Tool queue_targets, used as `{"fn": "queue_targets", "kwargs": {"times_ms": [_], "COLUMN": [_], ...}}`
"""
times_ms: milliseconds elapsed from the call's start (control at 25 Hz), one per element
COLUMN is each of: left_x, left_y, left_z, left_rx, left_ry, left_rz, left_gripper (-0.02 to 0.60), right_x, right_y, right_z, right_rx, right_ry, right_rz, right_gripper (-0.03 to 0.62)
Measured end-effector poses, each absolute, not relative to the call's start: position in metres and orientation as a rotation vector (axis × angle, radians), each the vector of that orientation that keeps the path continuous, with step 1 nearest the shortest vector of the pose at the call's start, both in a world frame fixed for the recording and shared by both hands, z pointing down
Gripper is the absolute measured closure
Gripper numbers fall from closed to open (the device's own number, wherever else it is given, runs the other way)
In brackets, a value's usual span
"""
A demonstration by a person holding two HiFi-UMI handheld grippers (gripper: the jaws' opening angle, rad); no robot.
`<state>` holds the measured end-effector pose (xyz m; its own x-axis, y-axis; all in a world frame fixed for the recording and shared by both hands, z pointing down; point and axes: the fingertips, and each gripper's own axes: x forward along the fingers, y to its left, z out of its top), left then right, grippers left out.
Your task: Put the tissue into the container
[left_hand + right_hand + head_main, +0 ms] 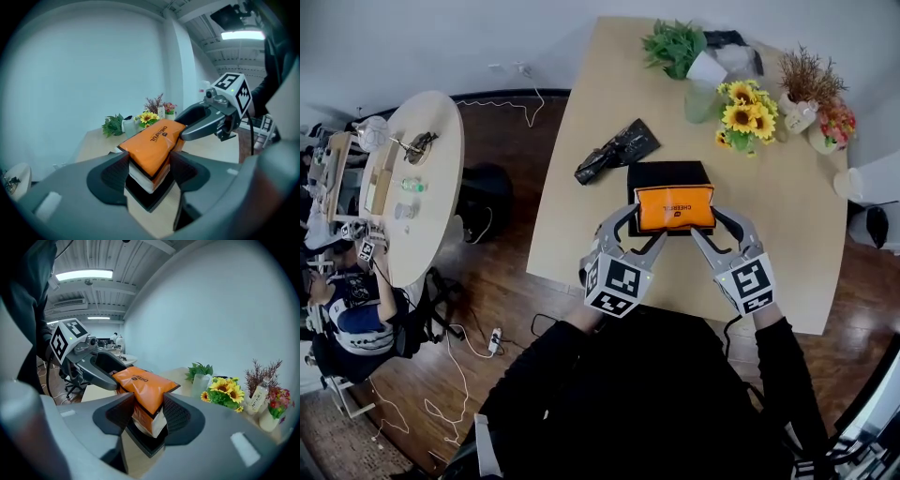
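Left gripper point(645, 228) and right gripper point(709, 228) each clamp one short end of the tissue pack point(674, 207), so its long axis runs straight across between them and neither hand is nearer. It hangs over the near half of the black container point(664, 174) on the table point(581, 216), so the drop looks to be down and slightly away. It is a soft orange wrapper with white tissue showing at the ends.

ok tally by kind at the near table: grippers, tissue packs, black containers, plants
grippers: 2, left gripper, right gripper
tissue pack: 1
container: 1
plants: 4, green plant, sunflowers, dried twigs, pink flowers
total: 8
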<state>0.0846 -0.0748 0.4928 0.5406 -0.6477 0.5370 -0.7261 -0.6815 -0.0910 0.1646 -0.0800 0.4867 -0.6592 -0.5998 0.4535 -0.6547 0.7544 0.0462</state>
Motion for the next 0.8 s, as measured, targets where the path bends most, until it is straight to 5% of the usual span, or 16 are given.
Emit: {"fn": "queue_targets", "kwargs": {"times_ms": [800], "left_x": [0.082], "left_y": [-0.081], "left_z": [0.588], "left_rx": [2.499], "left_ry": [-1.042], "left_rz": [0.980], "left_gripper": [0.324], "right_x": [0.161], "right_y": [-0.085], "right_z": [0.582], "right_rx": [0.918], "right_ry": [-2.405], "right_rz": [0.292], "right_gripper": [0.399]}}
